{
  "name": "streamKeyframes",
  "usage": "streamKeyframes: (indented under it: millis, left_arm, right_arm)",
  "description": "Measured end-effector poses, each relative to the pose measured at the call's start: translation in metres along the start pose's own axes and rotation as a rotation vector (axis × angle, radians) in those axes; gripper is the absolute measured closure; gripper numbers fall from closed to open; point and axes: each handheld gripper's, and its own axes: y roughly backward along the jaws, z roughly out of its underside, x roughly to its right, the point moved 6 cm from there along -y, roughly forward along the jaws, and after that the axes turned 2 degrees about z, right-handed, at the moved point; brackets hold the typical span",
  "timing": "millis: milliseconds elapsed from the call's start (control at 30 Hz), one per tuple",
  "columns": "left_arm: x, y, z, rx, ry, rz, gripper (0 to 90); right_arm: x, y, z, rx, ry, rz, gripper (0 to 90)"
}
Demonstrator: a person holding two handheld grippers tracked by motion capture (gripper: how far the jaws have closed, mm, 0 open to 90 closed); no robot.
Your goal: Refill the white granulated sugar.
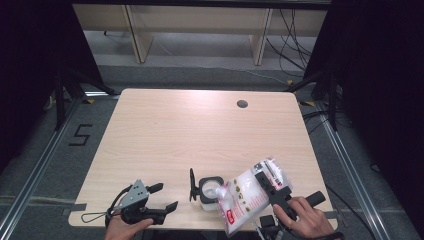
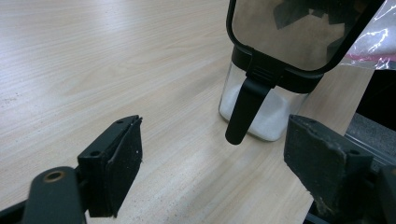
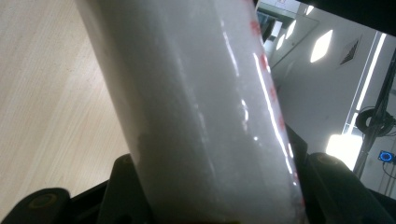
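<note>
Nearest the lens in the high view, we are gripping the right gripper (image 1: 274, 196) at about 5 o'clock on the table (image 1: 200, 130); its jaws are clenching a bag of white granules (image 1: 247, 195), tilted with its mouth down over the open jar (image 1: 210, 192) at 6 o'clock. The jar's hinged lid (image 1: 192, 185) is standing up on the 9 o'clock side. We are resting the left gripper (image 1: 162, 200) at 7 o'clock, jaws spread and empty, apart from the jar.

Risks, as we are judging them: nothing is bracing the jar, so the bag's weight may be nudging it toward the near edge or tipping it. The soft bag may be sagging past the rim, scattering granules.
</note>
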Motion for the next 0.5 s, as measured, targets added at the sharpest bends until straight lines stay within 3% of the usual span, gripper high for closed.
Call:
streamKeyframes:
  millis: [500]
  left_arm:
    - [0.0, 0.0004, 0.0, -0.002, -0.001, -0.002, 18.9]
  right_arm:
    - [-0.0003, -0.0002, 0.0003, 0.001, 0.0, -0.002, 53.4]
